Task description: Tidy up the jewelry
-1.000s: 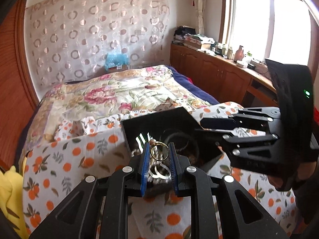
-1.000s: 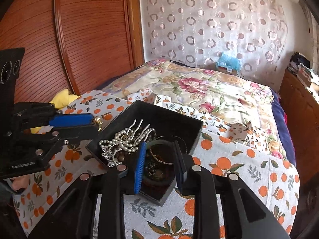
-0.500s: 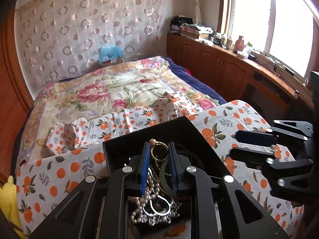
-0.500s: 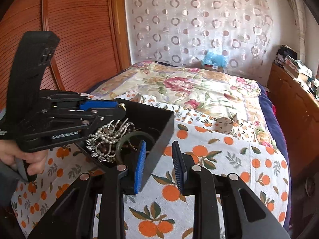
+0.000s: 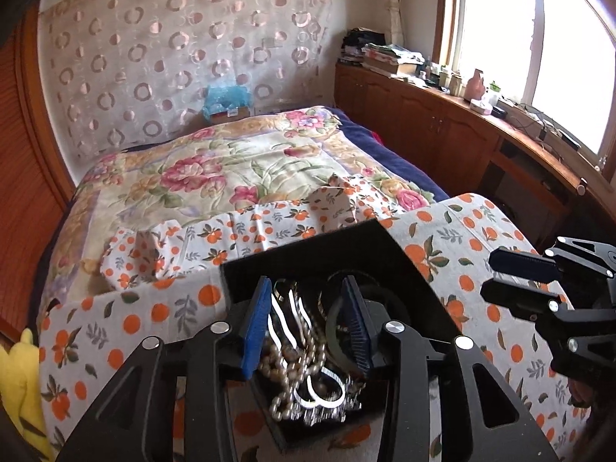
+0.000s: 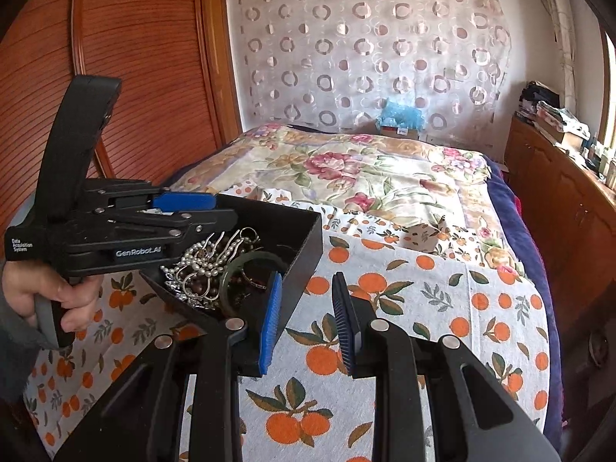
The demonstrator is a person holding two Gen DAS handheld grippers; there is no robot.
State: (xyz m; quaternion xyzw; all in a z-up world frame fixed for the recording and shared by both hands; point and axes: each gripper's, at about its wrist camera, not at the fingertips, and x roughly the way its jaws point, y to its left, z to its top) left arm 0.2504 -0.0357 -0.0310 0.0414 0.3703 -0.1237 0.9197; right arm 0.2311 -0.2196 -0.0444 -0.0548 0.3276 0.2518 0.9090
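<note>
Left wrist view: left gripper (image 5: 308, 315) opening, ribbed blue pads empty, above pearl strand (image 5: 288, 369) in square black tray (image 5: 408, 269)

A home bedroom. A bed (image 5: 246, 169) with a floral quilt fills it. Wooden cabinets (image 5: 419, 115) run under the window (image 5: 539, 38).

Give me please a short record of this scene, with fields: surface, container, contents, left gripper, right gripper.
surface: orange-print cloth on a bed
container: black tray
contents: pearl strand, silver hair comb, green bangle, tangled together
left gripper: above the tray, jaws opening, nothing pinched
right gripper: beside the tray, over the cloth, jaws apart, empty
</note>
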